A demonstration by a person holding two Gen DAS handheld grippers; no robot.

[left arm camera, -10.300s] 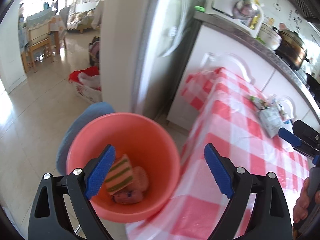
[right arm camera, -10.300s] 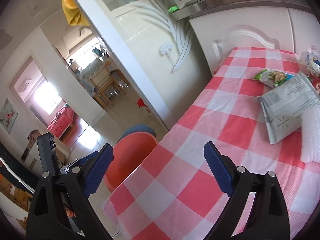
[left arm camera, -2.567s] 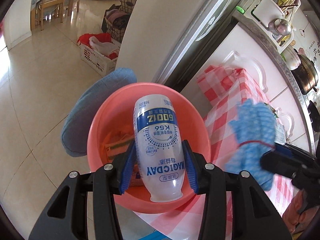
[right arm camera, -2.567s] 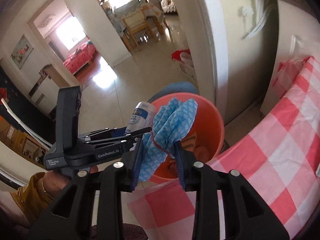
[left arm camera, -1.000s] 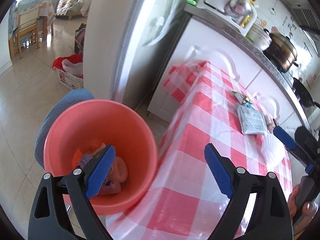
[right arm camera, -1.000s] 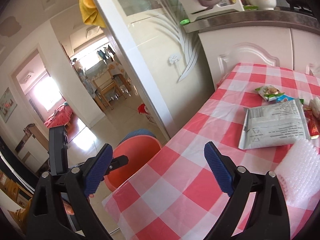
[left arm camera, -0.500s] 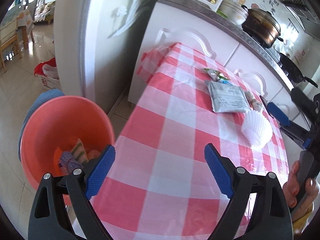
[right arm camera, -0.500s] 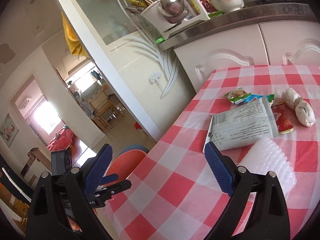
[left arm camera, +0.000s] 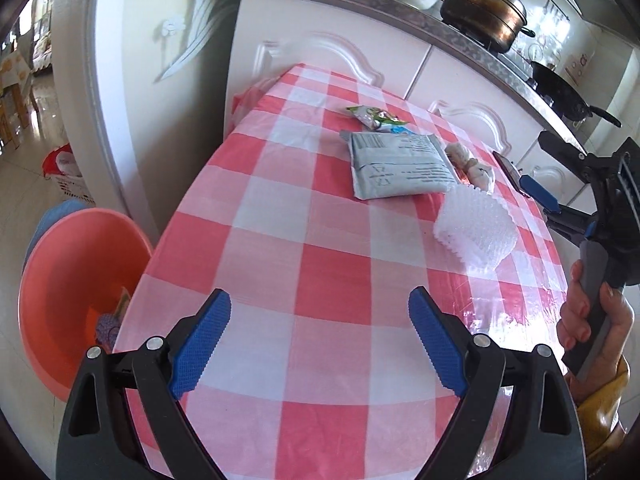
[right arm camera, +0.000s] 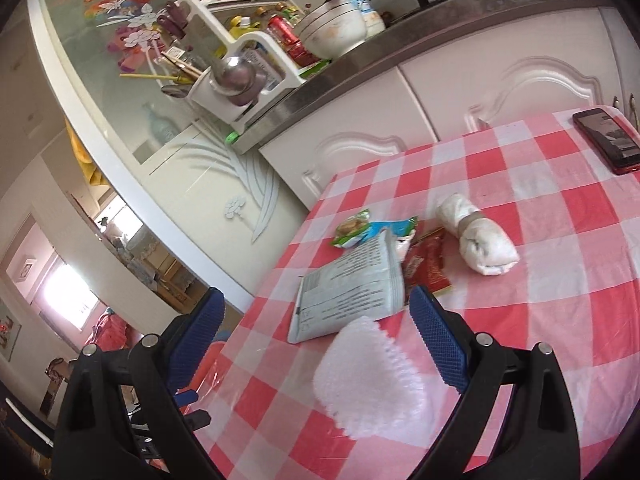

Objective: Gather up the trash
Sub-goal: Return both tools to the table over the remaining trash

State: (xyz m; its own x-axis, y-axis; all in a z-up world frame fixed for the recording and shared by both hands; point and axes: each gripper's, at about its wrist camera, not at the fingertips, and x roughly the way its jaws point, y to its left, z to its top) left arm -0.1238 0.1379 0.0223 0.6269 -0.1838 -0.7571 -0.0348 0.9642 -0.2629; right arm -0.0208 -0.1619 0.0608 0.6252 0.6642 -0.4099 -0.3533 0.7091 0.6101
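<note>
My left gripper is open and empty above the near part of the red checked table. My right gripper is open and empty, just above a white foam net, also in the left wrist view. Beyond it lie a grey printed packet, a green snack wrapper, a red wrapper and a rolled white wad. The pink bin with trash in it stands on the floor at the table's left.
A red phone lies at the table's far right corner. White cabinets with a counter, pot and dish rack stand behind the table. A glass door is at the left.
Both grippers dropped their loads, a bottle and a blue cloth, into the bin and opened. They have swung right, from the bin to over the table; the right one neared the foam net.
</note>
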